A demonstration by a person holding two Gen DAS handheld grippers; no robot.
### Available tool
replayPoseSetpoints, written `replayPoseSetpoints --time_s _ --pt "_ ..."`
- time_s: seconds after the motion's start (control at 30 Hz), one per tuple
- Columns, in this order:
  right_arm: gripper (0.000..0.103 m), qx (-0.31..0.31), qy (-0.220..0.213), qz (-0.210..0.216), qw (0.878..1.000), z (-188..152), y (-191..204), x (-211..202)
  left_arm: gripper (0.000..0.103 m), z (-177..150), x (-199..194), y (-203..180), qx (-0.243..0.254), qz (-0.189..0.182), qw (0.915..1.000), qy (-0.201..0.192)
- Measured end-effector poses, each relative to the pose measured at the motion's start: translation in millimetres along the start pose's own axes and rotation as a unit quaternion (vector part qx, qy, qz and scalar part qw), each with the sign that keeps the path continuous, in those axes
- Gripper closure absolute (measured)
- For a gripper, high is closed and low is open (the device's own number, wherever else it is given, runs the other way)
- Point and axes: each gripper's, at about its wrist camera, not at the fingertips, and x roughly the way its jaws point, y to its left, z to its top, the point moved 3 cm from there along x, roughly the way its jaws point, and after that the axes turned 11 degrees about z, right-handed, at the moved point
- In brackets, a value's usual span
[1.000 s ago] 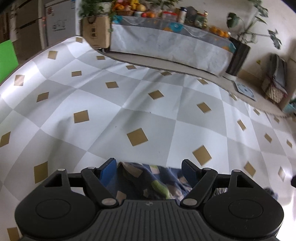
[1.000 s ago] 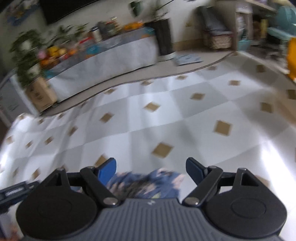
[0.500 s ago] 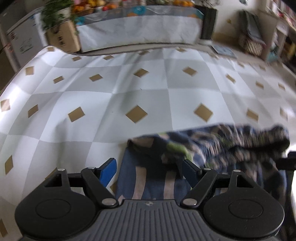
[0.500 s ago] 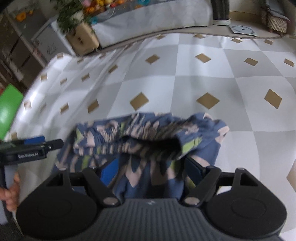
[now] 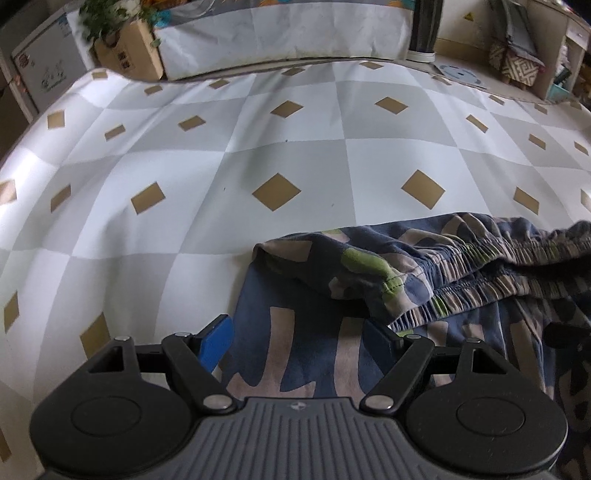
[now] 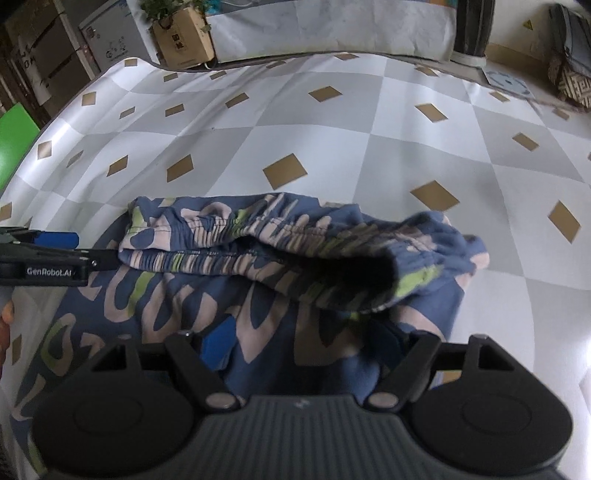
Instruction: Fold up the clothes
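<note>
Left gripper (image 5: 301,341): black ribbed body, two blue-padded fingers spread wide, nothing pinched, soft cloth lying under and between them. Right gripper (image 6: 306,341): same build, two blue pads also wide apart over the cloth, gripping nothing. One garment, patterned shorts (image 6: 258,266), navy knit with beige squiggles and lime patches, gathered elastic waistband (image 5: 480,273) bunched and folded over the flat part, lying rumpled on the tablecloth (image 5: 221,177). Tablecloth smooth, glossy, grey-and-white checks with tan diamonds. Beyond, at the far side: one cardboard box (image 6: 184,37) with a leafy plant, one long table draped in pale marbled sheet (image 5: 284,33), one woven patterned basket (image 5: 517,68).
</note>
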Motion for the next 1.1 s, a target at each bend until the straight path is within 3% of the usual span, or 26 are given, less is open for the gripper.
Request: replayPoseSetpoints --time_s 0.1,0.33,0.67,0.83,0.93,1.03,1.1 --pt "0.026 -0.015 -0.001 -0.001 1.0 2 3 9 0.027 -1 6 -1 -0.005 0.0 1.0 0.008" --pt "0.026 -0.086 0.0 -0.046 0.995 3 17 25 0.027 -1 14 2 -0.022 -0.003 0.9995 0.022" --pt "0.026 -0.067 -0.037 -0.063 0.995 13 21 36 0.026 -3 22 7 -0.042 -0.014 0.9983 0.038" --pt "0.026 -0.08 -0.052 -0.094 0.991 15 25 42 0.025 -4 22 7 -0.045 -0.014 0.9981 0.039" --pt "0.026 -0.081 -0.048 -0.101 0.99 26 25 49 0.025 -4 22 8 -0.046 -0.014 0.998 0.041" --pt "0.027 -0.087 -0.066 -0.111 0.988 47 24 53 0.024 -4 22 9 -0.05 -0.014 0.9977 0.043" --pt "0.028 -0.057 -0.091 -0.114 0.988 69 14 51 0.024 -4 22 10 -0.054 -0.014 0.9975 0.044"
